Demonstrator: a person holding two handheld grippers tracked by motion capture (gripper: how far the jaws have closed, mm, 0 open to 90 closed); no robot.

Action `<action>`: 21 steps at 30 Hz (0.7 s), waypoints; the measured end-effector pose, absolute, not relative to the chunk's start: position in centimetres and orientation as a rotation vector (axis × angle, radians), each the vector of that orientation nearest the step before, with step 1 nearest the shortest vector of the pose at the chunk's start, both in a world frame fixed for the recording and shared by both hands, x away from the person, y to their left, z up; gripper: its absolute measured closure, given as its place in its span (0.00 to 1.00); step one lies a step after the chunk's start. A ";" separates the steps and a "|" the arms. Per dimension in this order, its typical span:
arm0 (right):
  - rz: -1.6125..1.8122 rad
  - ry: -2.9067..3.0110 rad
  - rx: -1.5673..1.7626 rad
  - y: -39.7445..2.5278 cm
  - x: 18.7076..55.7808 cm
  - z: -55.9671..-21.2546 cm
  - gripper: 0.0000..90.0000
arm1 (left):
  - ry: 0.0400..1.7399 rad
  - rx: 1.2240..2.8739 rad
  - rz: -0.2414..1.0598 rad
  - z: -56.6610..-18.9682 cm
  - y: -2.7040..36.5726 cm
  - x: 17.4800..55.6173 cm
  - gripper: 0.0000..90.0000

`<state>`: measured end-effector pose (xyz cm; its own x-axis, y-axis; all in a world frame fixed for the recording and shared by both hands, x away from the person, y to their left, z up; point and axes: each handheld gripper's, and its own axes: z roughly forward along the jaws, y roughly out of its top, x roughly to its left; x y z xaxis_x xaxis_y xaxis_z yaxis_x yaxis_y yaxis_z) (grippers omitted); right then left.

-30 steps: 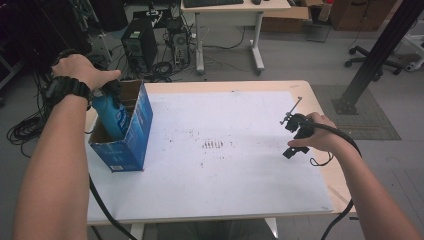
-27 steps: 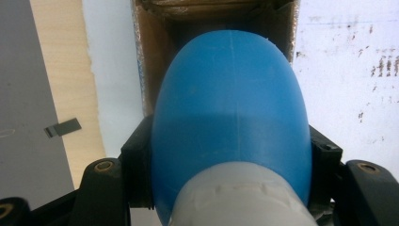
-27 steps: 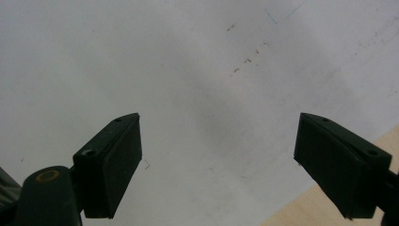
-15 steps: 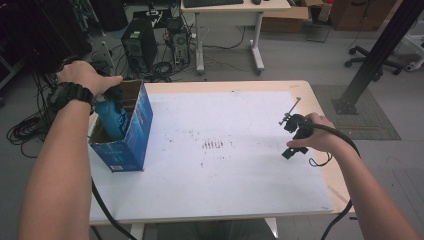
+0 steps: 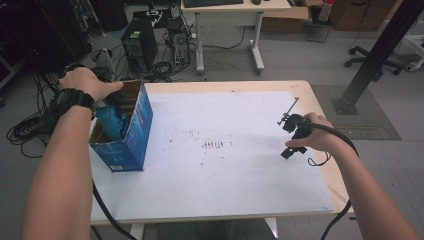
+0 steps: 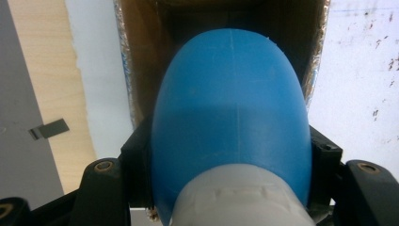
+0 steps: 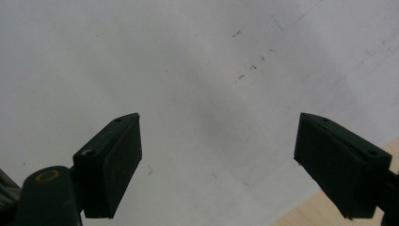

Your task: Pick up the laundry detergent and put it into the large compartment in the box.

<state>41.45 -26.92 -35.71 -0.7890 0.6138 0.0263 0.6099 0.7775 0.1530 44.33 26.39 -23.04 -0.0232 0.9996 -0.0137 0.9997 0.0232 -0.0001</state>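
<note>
Both left jaws clamp blue bottle point(image 6: 230, 117) | over box point(image 5: 131, 135) | right jaws apart

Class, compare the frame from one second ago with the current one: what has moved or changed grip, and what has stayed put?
The left gripper, clamped on the blue bottle, has sunk a little deeper into the blue cardboard box, carrying the bottle down. Nothing was released or newly gripped. The box, the right gripper, open above the white table sheet, and the right hand stayed as they were.
</note>
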 end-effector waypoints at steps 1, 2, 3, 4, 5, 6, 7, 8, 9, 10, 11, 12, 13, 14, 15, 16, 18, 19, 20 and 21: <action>0.240 2.939 1.010 -26.9 41.5 -35.7 0.17 | 2.239 2.188 -0.017 -23.2 26.4 44.3 0.42; 0.240 2.938 1.011 -27.0 41.5 -35.7 0.17 | 2.238 2.190 -0.021 -23.2 26.4 44.3 0.42; 0.240 2.937 1.013 -27.0 41.4 -35.6 0.17 | 2.240 2.188 -0.025 -23.3 26.4 44.3 0.42; 0.239 2.936 1.013 -27.0 41.4 -35.6 0.17 | 2.241 2.189 -0.032 -23.4 26.4 44.4 0.42; 0.240 2.937 1.012 -27.0 41.4 -35.6 0.17 | 2.241 2.188 -0.032 -23.5 26.4 44.4 0.42; 0.241 2.936 1.013 -27.0 41.4 -35.6 0.17 | 2.239 2.188 -0.029 -23.6 26.4 44.4 0.42; 0.240 2.935 1.016 -27.0 41.4 -35.6 0.17 | 2.241 2.190 -0.033 -23.6 26.4 44.4 0.42; 0.238 2.936 1.014 -27.0 41.4 -35.6 0.17 | 2.239 2.194 -0.031 -23.7 26.3 44.4 0.42; 0.238 2.936 1.015 -27.0 41.4 -35.6 0.17 | 2.238 2.199 -0.031 -23.8 26.3 44.4 0.42; 0.236 2.936 1.013 -27.0 41.4 -35.6 0.17 | 2.239 2.198 -0.030 -23.8 26.3 44.4 0.42; 0.236 2.936 1.012 -27.0 41.4 -35.6 0.17 | 2.240 2.198 -0.030 -23.9 26.3 44.4 0.42; 0.238 2.937 1.011 -27.0 41.4 -35.7 0.17 | 2.239 2.199 -0.034 -24.0 26.4 44.4 0.42; 0.240 2.939 1.009 -26.9 41.4 -35.7 0.17 | 2.240 2.196 -0.033 -24.1 26.4 44.3 0.42; 0.239 2.939 1.012 -26.9 41.4 -35.7 0.17 | 2.241 2.195 -0.037 -24.1 26.4 44.3 0.42; 0.239 2.940 1.007 -26.9 41.4 -35.7 0.17 | 2.242 2.192 -0.038 -24.2 26.5 44.3 0.42; 0.239 2.939 1.012 -26.9 41.4 -35.7 0.17 | 2.243 2.190 -0.040 -24.3 26.5 44.3 0.42; 0.238 2.936 1.006 -26.9 41.4 -35.6 0.17 | 2.244 2.193 -0.042 -24.5 26.6 44.3 0.42; 0.237 2.937 1.005 -26.9 41.4 -35.6 0.17 | 2.244 2.193 -0.042 -24.5 26.6 44.3 0.42; 0.236 2.936 1.006 -26.9 41.4 -35.6 0.17 | 2.246 2.193 -0.043 -24.6 26.6 44.3 0.42; 0.236 2.935 1.006 -27.0 41.4 -35.6 0.17 | 2.247 2.194 -0.044 -24.7 26.6 44.3 0.42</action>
<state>41.41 -26.95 -35.59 -0.7906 0.6120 0.0208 0.6074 0.7796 0.1524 44.26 26.64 -24.71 -0.0240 0.9995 -0.0201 0.9995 0.0236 -0.0194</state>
